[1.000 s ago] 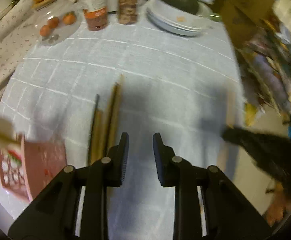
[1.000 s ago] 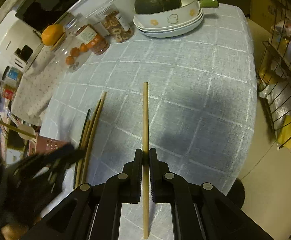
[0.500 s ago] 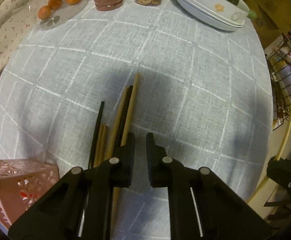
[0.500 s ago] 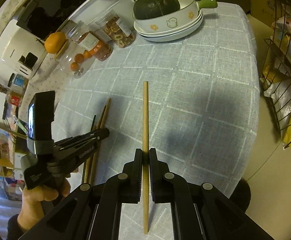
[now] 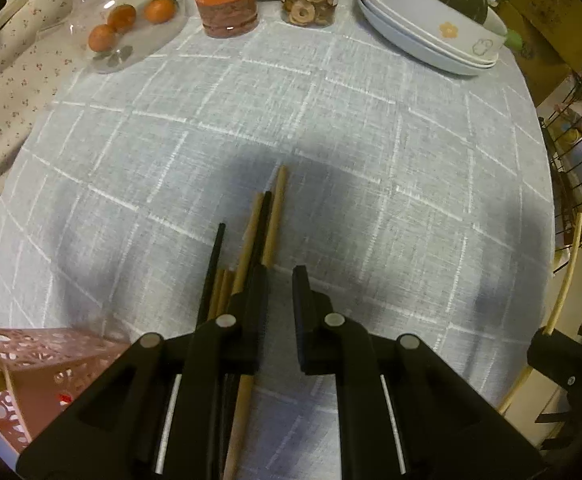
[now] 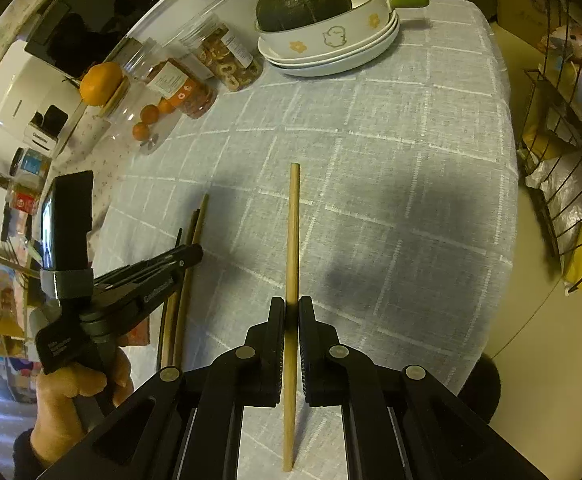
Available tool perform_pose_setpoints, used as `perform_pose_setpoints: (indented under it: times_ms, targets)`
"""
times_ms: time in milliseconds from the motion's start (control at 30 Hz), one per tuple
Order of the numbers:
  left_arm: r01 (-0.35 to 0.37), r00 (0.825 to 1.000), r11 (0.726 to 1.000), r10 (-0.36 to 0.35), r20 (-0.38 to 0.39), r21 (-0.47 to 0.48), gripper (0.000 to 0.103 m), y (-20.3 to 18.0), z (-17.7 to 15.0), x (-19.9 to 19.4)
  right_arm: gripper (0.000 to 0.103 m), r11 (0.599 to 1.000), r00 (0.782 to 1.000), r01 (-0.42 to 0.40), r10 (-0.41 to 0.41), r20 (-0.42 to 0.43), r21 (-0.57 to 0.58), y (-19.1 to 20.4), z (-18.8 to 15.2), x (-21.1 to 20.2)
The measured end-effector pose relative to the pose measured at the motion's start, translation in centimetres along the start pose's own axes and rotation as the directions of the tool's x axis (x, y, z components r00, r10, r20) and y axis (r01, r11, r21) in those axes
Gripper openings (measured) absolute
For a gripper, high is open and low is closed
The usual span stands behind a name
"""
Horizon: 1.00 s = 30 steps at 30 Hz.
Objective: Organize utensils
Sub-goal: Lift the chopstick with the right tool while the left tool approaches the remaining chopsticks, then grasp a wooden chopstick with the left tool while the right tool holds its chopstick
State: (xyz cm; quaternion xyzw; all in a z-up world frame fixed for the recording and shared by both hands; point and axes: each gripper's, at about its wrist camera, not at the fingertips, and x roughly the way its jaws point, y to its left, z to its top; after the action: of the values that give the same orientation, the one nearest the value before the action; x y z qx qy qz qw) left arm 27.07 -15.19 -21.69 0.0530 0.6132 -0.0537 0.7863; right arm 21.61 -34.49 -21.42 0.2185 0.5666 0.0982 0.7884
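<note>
Several wooden and black chopsticks (image 5: 251, 240) lie in a bundle on the grey checked tablecloth (image 5: 331, 140), also seen in the right wrist view (image 6: 189, 264). My left gripper (image 5: 279, 280) is open and empty, hovering just above the bundle's near end with its left finger over the sticks. My right gripper (image 6: 291, 312) is shut on a single wooden chopstick (image 6: 292, 232), held above the cloth and pointing away. That chopstick also shows at the right edge of the left wrist view (image 5: 563, 292). A pink perforated holder (image 5: 31, 368) stands at the lower left.
At the far side stand stacked white dishes holding a dark squash (image 5: 431, 28), two food jars (image 5: 227, 4), and a glass dome over small oranges (image 5: 127, 24). A wire rack (image 6: 563, 160) stands off the table's right edge.
My left gripper has moved forward and down toward the chopstick bundle, and its jaws have narrowed a little. My right gripper keeps holding its chopstick almost still.
</note>
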Motion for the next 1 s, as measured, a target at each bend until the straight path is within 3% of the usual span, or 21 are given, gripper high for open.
perform_pose_setpoints:
  times_ms: [467, 567, 833, 1000]
  targets:
    - [-0.019, 1.0, 1.0, 0.019, -0.014, 0.009, 0.013, -0.7, 1.4, 1.2, 0.007, 1.0, 1.0, 0.01, -0.01, -0.005, 0.005, -0.4, -0.1, 0.1]
    - [-0.027, 1.0, 1.0, 0.027, -0.006, 0.01, 0.008, -1.0, 1.0, 0.7, 0.007, 1.0, 1.0, 0.017, -0.017, -0.001, 0.004, -0.4, -0.2, -0.1]
    - [0.01, 0.994, 0.993, -0.022, 0.103, 0.113, 0.007, -2.8, -2.5, -4.7, 0.007, 0.998, 0.996, 0.039, -0.036, 0.079, -0.039, 0.6, -1.1, -2.7]
    - [0.061, 0.978, 0.986, -0.089, 0.19, 0.152, 0.007, -2.0, -5.8, -9.7, 0.007, 0.994, 0.987, 0.065, -0.05, 0.155, -0.092, 2.1, -2.6, -5.5]
